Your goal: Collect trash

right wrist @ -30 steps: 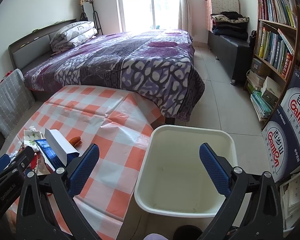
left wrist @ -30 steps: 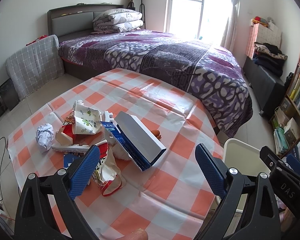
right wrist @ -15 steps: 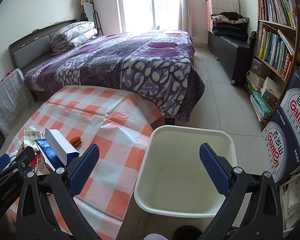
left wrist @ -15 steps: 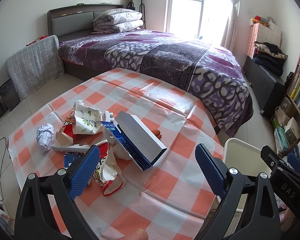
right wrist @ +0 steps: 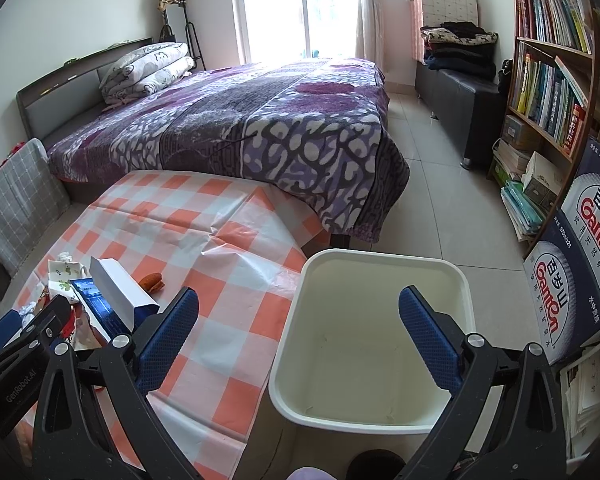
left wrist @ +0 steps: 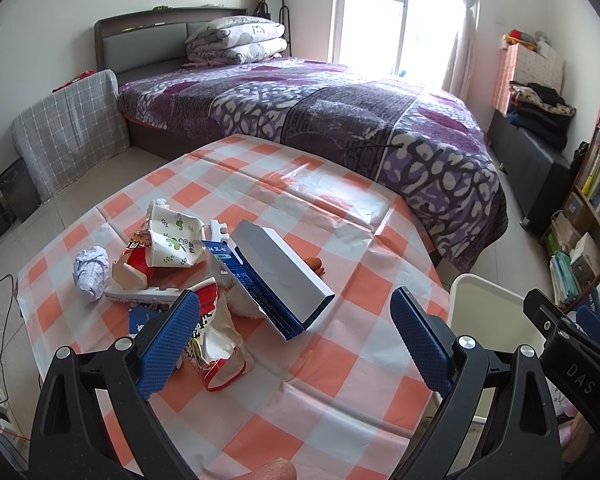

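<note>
Trash lies in a heap on the orange-and-white checked table (left wrist: 340,380): a blue and grey carton (left wrist: 278,280), a crushed paper cup (left wrist: 172,242), a torn red wrapper (left wrist: 216,360), a crumpled paper ball (left wrist: 90,272) and an orange scrap (left wrist: 315,265). My left gripper (left wrist: 296,340) hangs open above the near side of the heap, holding nothing. In the right wrist view my right gripper (right wrist: 298,336) is open over the rim of an empty white bin (right wrist: 456,280) that stands beside the table (right wrist: 220,340). The carton (right wrist: 112,296) shows at the left there.
A bed (left wrist: 320,120) with a purple cover borders the table's far side. A bookshelf (right wrist: 552,80) and printed cardboard boxes (right wrist: 572,292) stand right of the bin. A grey checked cushion (left wrist: 68,132) leans at the left. Tiled floor (right wrist: 440,208) runs between bed and shelf.
</note>
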`<state>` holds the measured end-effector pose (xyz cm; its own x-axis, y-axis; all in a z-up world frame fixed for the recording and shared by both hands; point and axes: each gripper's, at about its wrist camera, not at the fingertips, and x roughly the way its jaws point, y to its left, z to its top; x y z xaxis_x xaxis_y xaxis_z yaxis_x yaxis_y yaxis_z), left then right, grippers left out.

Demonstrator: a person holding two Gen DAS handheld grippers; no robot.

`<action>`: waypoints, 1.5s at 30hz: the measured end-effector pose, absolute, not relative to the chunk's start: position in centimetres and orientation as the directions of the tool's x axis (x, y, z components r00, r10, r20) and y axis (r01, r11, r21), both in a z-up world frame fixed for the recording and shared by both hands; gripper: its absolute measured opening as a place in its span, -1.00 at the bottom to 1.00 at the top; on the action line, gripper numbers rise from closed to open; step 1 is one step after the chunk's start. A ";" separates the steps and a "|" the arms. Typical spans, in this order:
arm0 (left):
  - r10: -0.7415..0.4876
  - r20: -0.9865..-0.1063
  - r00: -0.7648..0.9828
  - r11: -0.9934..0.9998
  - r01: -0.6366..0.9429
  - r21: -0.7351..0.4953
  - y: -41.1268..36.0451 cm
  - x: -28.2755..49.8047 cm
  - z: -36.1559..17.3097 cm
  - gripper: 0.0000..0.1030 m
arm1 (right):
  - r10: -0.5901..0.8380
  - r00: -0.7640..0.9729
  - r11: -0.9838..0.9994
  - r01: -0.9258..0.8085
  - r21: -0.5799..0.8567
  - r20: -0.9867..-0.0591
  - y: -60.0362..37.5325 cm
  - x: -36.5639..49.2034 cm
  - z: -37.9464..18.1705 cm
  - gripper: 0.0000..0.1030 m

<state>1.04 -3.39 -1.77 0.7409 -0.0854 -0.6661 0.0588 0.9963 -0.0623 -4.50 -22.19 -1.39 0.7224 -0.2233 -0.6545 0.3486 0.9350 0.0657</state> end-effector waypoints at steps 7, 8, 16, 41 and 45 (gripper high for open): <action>-0.085 -0.666 0.741 0.996 0.059 -0.062 -3.3 1.0 -1.8 0.81 | -0.223 0.721 0.935 0.349 0.065 -0.656 -22.2 -4.5 -1.3 0.87; -0.085 -0.666 0.741 0.996 0.059 -0.062 -3.3 1.0 -1.8 0.81 | -0.223 0.721 0.935 0.348 0.065 -0.656 -22.2 -4.4 -1.4 0.87; -0.085 -0.667 0.741 0.996 0.060 -0.060 -3.4 1.0 -1.8 0.81 | -0.224 0.720 0.935 0.350 0.065 -0.657 -22.2 -4.4 -1.5 0.87; 0.032 -0.755 0.654 0.992 -0.110 -0.054 6.3 5.2 -0.4 0.85 | -0.040 0.668 0.955 0.244 0.168 -0.743 -18.1 0.0 0.5 0.87; 0.063 -0.831 0.553 0.970 -0.230 -0.079 12.3 8.0 -1.0 0.87 | 0.064 0.600 0.960 0.182 0.214 -0.797 -15.2 2.7 -0.3 0.87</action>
<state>8.03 12.26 -1.02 0.5527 0.0634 -0.8310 -0.2304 0.9699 -0.0792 2.66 -15.20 -0.33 0.6000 0.0636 -0.7975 0.1821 0.9598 0.2135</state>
